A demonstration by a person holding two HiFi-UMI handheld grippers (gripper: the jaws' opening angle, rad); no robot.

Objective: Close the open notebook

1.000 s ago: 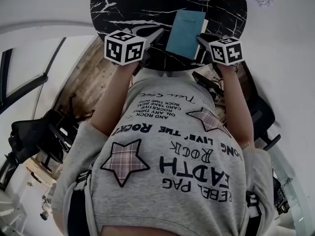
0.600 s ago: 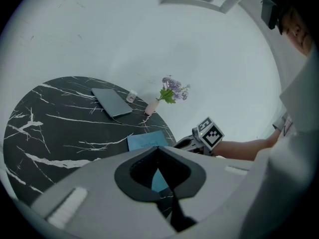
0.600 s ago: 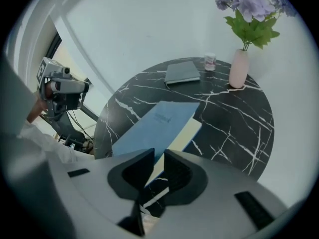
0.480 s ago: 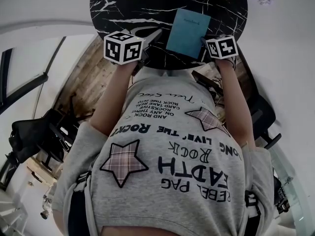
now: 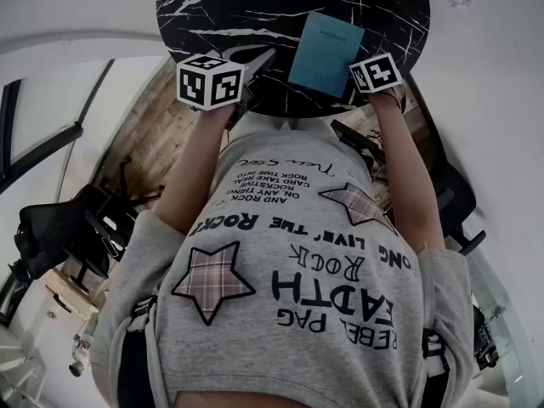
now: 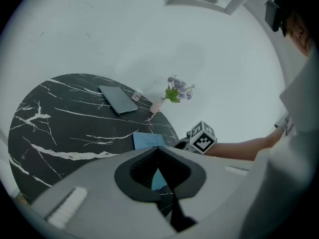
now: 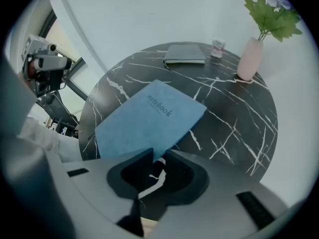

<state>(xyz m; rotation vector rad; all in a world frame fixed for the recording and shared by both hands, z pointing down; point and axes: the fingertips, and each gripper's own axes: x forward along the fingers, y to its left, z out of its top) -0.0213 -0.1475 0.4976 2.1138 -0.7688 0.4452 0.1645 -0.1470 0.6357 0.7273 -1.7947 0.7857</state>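
Note:
A blue notebook (image 5: 325,53) lies closed or nearly closed on the round black marble table (image 5: 229,7), near its front right edge. My right gripper (image 5: 355,83) points steeply down at the notebook's near right corner. In the right gripper view the cover (image 7: 149,118) runs into the narrow gap between the jaws, so the right gripper (image 7: 158,153) is shut on that edge. My left gripper (image 5: 265,59) hovers over the table's front edge, left of the notebook, shut on nothing. In the left gripper view the left gripper (image 6: 158,149) has the notebook (image 6: 148,139) beyond it.
At the table's far side lie a closed grey book (image 7: 184,54), a small glass (image 7: 218,47) and a pink vase (image 7: 249,59) with purple flowers. The person's body stands against the table's near edge. A black chair (image 5: 59,228) stands on the floor at the left.
My right gripper has sunk toward the table with the notebook's edge, and the blue cover now lies flatter. The left gripper has stayed where it was.

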